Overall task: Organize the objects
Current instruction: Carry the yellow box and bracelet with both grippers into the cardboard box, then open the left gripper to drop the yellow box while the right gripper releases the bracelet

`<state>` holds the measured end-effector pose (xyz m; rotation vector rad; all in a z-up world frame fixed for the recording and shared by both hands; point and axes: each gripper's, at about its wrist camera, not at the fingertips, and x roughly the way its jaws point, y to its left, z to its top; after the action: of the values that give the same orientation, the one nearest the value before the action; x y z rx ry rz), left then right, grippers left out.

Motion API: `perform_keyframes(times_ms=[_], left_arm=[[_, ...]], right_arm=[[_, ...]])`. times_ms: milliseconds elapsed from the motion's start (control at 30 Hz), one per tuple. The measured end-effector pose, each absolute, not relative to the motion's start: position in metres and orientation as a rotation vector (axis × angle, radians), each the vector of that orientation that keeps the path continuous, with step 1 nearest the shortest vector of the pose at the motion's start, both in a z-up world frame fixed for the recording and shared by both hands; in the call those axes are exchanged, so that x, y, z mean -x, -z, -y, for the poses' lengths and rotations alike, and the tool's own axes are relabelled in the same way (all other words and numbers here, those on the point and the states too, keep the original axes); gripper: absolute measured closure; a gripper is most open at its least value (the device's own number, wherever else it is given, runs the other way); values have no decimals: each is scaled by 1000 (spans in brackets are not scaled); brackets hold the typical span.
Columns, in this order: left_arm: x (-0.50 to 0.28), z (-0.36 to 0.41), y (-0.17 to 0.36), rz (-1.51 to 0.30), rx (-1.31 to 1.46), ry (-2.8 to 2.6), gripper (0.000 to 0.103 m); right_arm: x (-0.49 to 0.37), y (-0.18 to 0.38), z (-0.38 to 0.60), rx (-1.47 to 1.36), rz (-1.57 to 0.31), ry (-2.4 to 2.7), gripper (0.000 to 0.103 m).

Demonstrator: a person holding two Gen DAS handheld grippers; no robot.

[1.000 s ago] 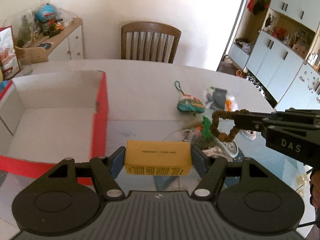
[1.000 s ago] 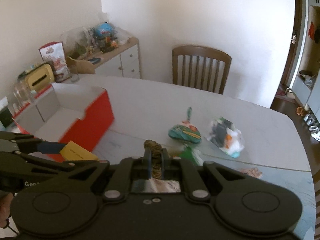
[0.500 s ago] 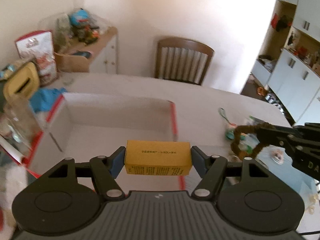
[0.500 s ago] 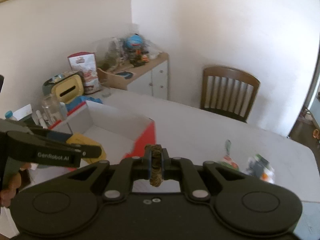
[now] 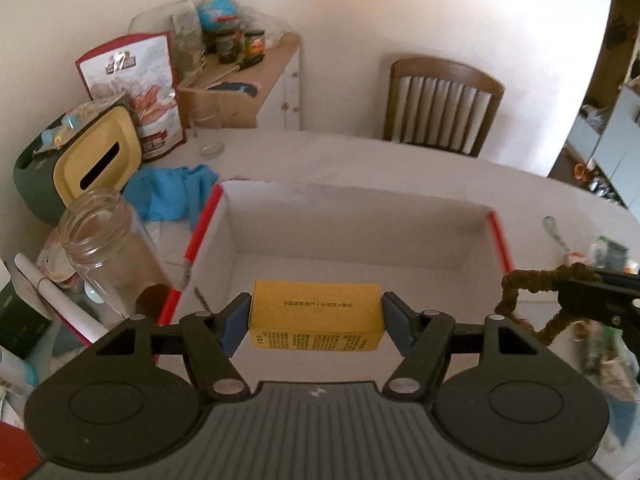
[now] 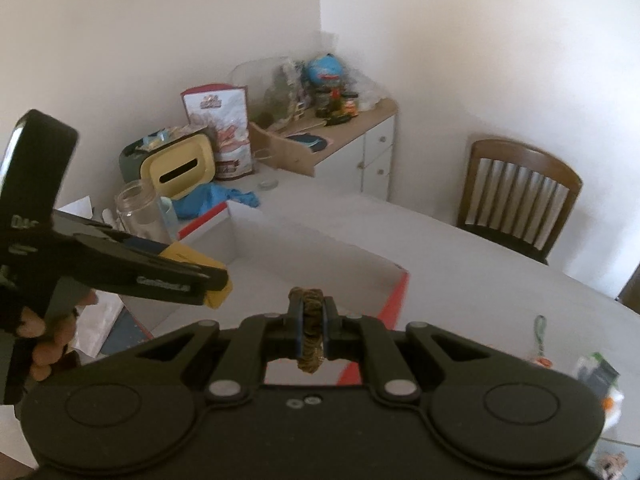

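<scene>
Left wrist view: the left gripper (image 5: 316, 322) is clamped on a yellow carton (image 5: 315, 317), held level by its short ends over the near part of an open red-and-white box (image 5: 500, 236) on the table (image 5: 360, 160). At 3 o'clock the right gripper (image 5: 576, 292) grasps a brown braided cord (image 5: 516, 292), which hangs just outside the box's right wall. Right wrist view: the cord (image 6: 310, 340) is pinched edge-on between nearly closed fingers, with the box (image 6: 394, 300) ahead at 12 o'clock and the left gripper (image 6: 218, 276) with its carton (image 6: 192, 258) at 9 o'clock.

The step in hand appears to be placing both items in the box. To do it well, lower the carton flat until it rests on the box floor before opening, keeping clear of the near wall. Bring the cord across the right wall first, since its dangling loop could snag the rim. A glass jar (image 5: 100, 248) stands at 9 o'clock just beside the box, so avoid drifting left.
</scene>
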<state>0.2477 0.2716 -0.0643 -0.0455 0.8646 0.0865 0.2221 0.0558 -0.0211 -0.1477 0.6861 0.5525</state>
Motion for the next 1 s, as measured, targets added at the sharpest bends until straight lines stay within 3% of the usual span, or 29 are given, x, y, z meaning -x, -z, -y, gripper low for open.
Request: perform_keyframes(times_ms=[700,1000], left_arm=[[-307,-265,143,-1121,-83,-1,33],[-316,-265,158,-1205,-86,19,32]], right_arm=[[-253,111,-123,318,-898,-620,96],[-253,121,-128,321,-936,-608,87]])
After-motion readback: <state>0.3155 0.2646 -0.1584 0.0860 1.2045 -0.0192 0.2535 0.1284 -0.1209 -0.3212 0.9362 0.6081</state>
